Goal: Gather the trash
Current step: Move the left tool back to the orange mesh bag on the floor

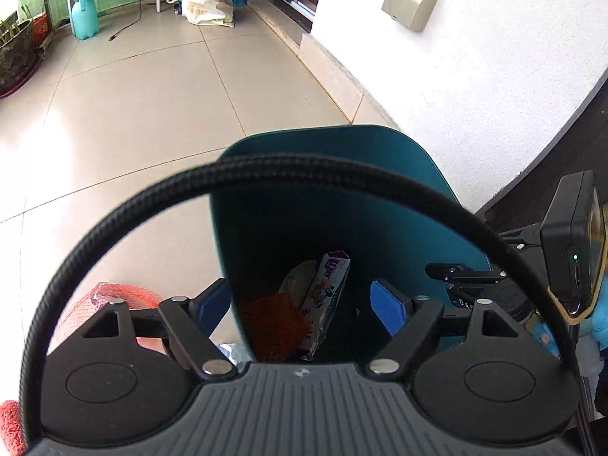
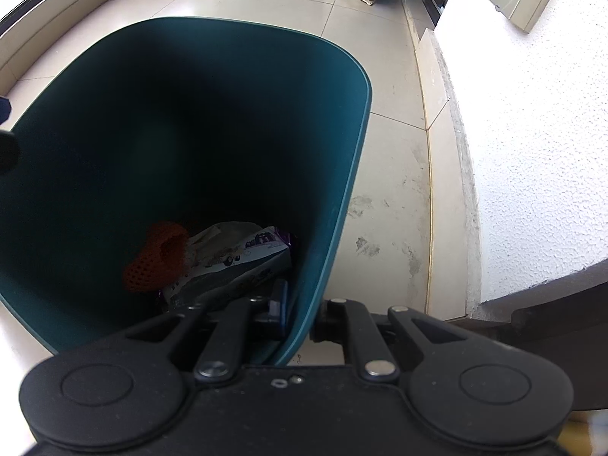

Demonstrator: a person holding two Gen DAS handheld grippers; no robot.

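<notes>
A teal trash bin point(image 1: 323, 136) point(image 2: 228, 24) stands on the tiled floor by a white wall. At its bottom lie an orange mesh net point(image 1: 275, 326) point(image 2: 159, 258) and a purple-and-white snack wrapper point(image 1: 328, 288) point(image 2: 235, 252). My left gripper point(image 1: 300, 302) hangs open over the bin's mouth, with nothing between its blue pads point(image 1: 387, 306). My right gripper point(image 2: 302, 311) is shut on the bin's near wall, one finger inside and one outside. Another orange mesh net point(image 1: 114, 298) lies on the floor outside the bin, left of the left gripper.
A white rough wall point(image 2: 532, 152) with a raised tile step point(image 2: 429, 76) runs along the right. At the far end stand a tote bag point(image 1: 205, 5), a turquoise spray bottle point(image 1: 84, 15) and a plant pot point(image 1: 15, 57). A crumpled clear wrapper point(image 1: 231, 351) lies by the bin's base.
</notes>
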